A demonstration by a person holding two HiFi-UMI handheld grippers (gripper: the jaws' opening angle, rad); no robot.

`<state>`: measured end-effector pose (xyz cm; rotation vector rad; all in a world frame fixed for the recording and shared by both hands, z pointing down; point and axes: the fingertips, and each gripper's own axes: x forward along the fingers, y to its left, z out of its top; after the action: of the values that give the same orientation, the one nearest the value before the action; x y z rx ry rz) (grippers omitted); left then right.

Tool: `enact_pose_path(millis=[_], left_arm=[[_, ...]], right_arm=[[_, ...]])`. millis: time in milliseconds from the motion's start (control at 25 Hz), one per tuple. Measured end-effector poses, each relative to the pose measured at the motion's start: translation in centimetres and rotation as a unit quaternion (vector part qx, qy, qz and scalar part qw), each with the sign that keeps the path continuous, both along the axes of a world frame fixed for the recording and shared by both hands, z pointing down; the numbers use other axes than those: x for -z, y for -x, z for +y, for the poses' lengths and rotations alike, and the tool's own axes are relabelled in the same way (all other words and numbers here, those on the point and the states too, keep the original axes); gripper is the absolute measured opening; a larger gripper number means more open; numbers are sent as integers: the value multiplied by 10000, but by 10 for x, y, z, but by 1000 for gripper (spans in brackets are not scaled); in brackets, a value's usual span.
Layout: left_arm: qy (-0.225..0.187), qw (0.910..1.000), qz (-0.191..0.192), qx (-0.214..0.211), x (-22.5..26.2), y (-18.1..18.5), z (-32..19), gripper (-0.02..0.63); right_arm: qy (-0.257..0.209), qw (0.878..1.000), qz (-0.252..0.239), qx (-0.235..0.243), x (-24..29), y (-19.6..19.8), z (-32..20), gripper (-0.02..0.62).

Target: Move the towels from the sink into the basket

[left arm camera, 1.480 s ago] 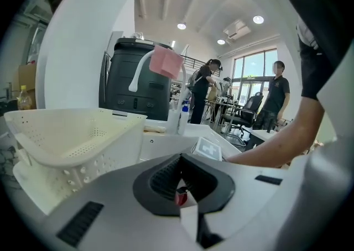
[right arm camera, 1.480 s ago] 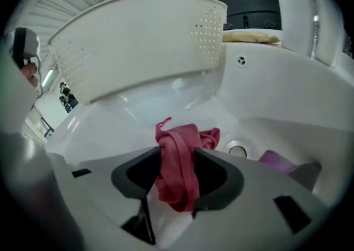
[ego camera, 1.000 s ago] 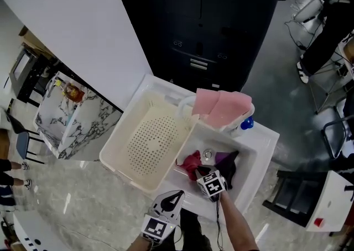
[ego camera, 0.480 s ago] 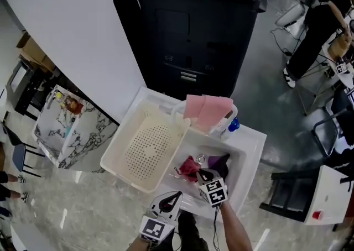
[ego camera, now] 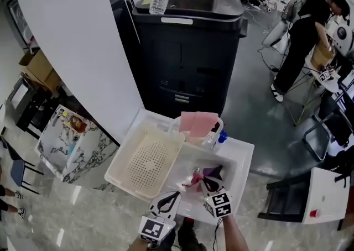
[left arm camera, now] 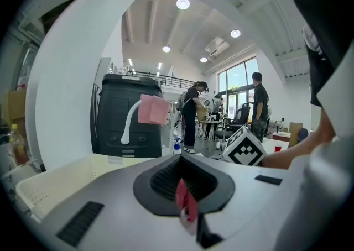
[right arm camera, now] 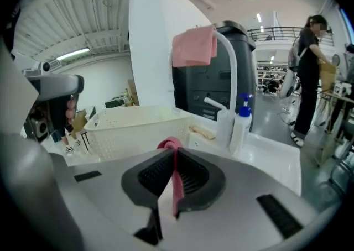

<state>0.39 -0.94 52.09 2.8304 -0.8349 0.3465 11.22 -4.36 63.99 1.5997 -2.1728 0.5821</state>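
The white sink [ego camera: 239,160] sits just right of the cream basket [ego camera: 145,161]; no towel is in the basket yet. A red towel [ego camera: 194,179] and a dark purple towel [ego camera: 213,171] lie in the sink; a pink towel [ego camera: 196,123] hangs on the tap. They look soft, light and floppy; pinch a bunched fold and expect it to dangle. Your right gripper [right arm camera: 174,160] reaches forward over the sink, its jaws squeezed on a fold of the red towel. Your left gripper [left arm camera: 180,182] sits by the sink's near edge, tipped up a bit; its jaws are closed, with a small red bit at the seam that I can't name.

Tall black machine [ego camera: 188,51], white wall [ego camera: 72,40], grey floor [ego camera: 260,106]
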Motion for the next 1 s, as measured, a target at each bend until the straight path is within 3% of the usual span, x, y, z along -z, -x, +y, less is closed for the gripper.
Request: enact_pose_path(millis=[560,1000], left_arm=[[-493,9984,216,158,47,40,-30,6],[-602,9957,390,582,62,79,-49,6]], right_arm=[[-1215,9911,-58,-548,123,11,17,41],[-2220,9742,-28,-394,223,35,3,41]])
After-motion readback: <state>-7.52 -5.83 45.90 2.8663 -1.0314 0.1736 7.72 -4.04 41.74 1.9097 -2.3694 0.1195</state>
